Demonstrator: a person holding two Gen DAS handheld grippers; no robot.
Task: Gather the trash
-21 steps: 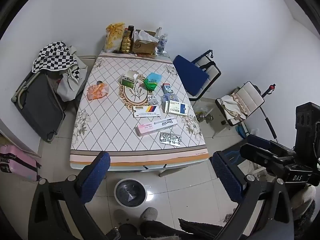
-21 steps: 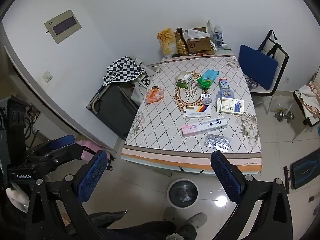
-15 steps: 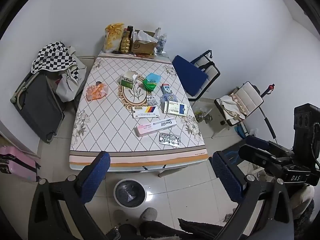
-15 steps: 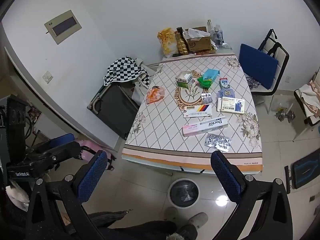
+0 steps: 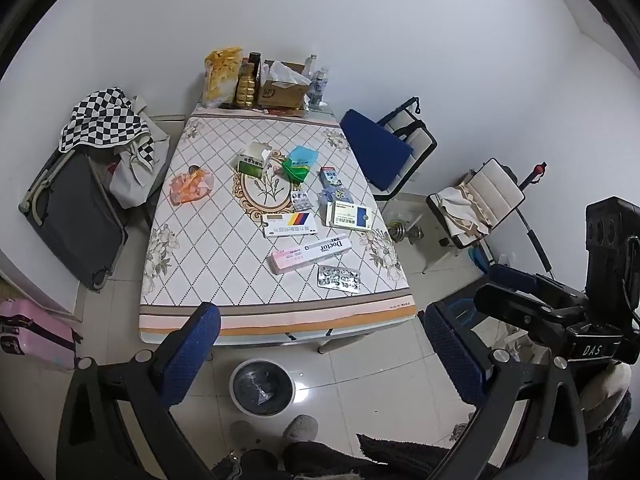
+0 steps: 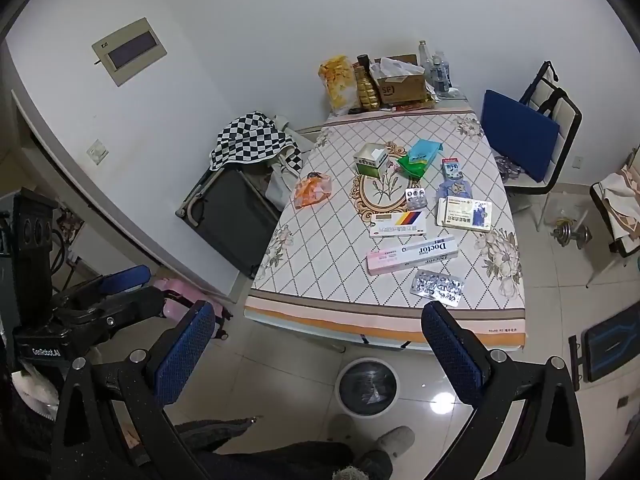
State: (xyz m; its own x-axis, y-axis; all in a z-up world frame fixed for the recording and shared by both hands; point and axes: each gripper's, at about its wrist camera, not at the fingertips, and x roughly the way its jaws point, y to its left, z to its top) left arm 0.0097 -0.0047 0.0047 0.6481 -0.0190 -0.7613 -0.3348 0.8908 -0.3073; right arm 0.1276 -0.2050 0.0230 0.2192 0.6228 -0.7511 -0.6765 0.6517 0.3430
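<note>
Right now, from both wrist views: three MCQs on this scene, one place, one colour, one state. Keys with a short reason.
1. Where is the trash bin?
A. on the table
B. on the floor by the table's near edge
C. on the blue chair

2. What colour is the crumpled wrapper near the table's left side?
A. orange
B. purple
C. black

3. How does the left gripper stand?
A. shut on a blister pack
B. shut on nothing
C. open, holding nothing

Answers:
1 B: the bin stands on the tiles just before the table.
2 A: the wrapper is orange against the pale cloth.
3 C: its blue pads stand wide apart, and the blister pack lies on the cloth.
</note>
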